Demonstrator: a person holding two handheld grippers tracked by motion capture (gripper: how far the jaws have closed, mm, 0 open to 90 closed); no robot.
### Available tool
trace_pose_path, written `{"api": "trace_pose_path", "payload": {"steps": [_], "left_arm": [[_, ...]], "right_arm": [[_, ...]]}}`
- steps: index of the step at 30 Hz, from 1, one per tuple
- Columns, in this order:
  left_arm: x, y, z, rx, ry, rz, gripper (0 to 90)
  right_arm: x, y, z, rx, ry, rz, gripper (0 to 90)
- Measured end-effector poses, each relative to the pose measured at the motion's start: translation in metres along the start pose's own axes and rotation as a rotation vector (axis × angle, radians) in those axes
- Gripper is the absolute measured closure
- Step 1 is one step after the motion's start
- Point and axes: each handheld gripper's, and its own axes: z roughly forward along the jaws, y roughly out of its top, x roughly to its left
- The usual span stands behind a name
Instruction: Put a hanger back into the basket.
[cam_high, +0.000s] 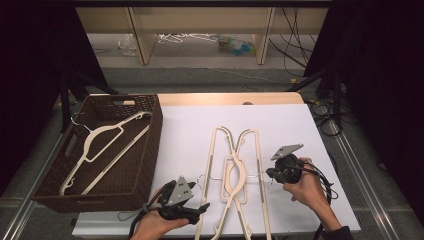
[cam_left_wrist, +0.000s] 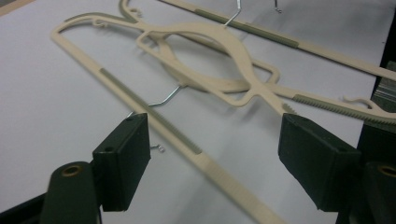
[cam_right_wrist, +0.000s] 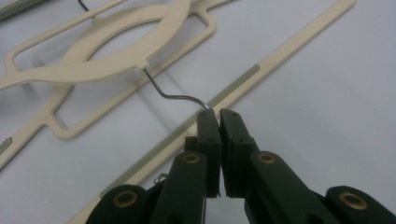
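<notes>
Two cream plastic hangers lie crossed on the white table, their wire hooks pointing opposite ways. My right gripper is shut on the tip of one hanger's wire hook, above the other hanger's ribbed bar. My left gripper is open at the table's near edge. A long hanger bar runs between its jaws without touching the pads. The second wire hook lies just beyond the left pad.
A dark woven basket sits at the table's left with one more cream hanger inside. Beyond the table's far edge stands a wooden shelf frame, with cables on the floor. The person's hands enter from the bottom.
</notes>
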Motion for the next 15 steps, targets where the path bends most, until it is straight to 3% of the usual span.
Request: {"api": "trace_pose_path", "payload": {"steps": [2,5,11,15], "left_arm": [[-0.003,0.003,0.004,0.014,-0.008,0.014,27.1],[-0.005,0.003,0.007,0.019,-0.019,0.022,27.4],[0.002,0.0,0.0,0.003,-0.003,-0.007,27.1],[0.003,-0.001,-0.002,0.013,-0.001,-0.004,26.9]], "right_arm": [[-0.003,0.0,0.001,-0.018,0.015,-0.035,88.2],[-0.004,0.001,0.002,-0.017,0.005,-0.039,88.1],[-0.018,-0.003,0.009,0.034,-0.006,-0.028,88.1],[-0.03,-0.007,0.019,0.061,-0.011,-0.012,88.1]]}}
